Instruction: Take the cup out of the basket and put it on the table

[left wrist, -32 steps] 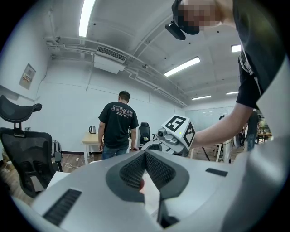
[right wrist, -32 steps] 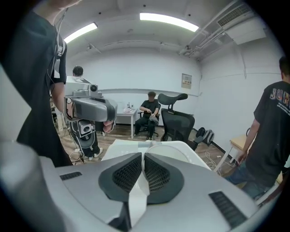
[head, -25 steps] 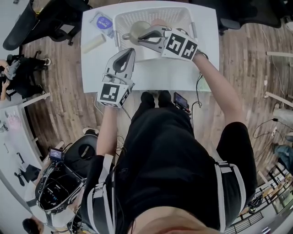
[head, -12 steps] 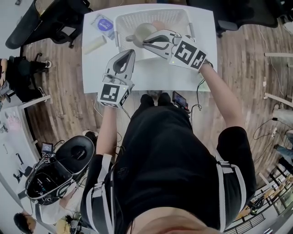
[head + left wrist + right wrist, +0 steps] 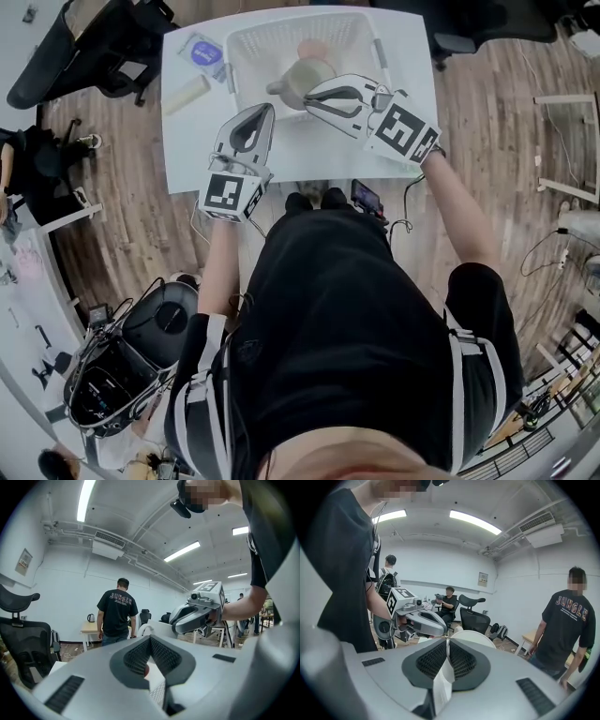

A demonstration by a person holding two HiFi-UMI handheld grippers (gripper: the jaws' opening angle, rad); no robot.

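A beige cup (image 5: 302,77) with its handle pointing left hangs over the front wall of the white basket (image 5: 246,42), at the far side of the white table (image 5: 314,150). My right gripper (image 5: 315,94) is shut on the cup's rim. In the right gripper view the thin cup wall (image 5: 443,686) sits between the pads, with the cup's body (image 5: 476,638) just beyond. My left gripper (image 5: 265,111) hovers over the table just left of the cup, jaws shut and holding nothing. From the left gripper view, the right gripper (image 5: 197,613) shows ahead.
A pinkish object (image 5: 312,49) lies in the basket. On the table's left end are a blue-topped packet (image 5: 204,52) and a pale roll (image 5: 187,91). Office chairs (image 5: 75,47) stand beside the table, and a person in a black shirt (image 5: 116,613) stands beyond it.
My right gripper has drawn back toward me and risen, bringing the cup from inside the basket to above its front wall. The left gripper has stayed put.
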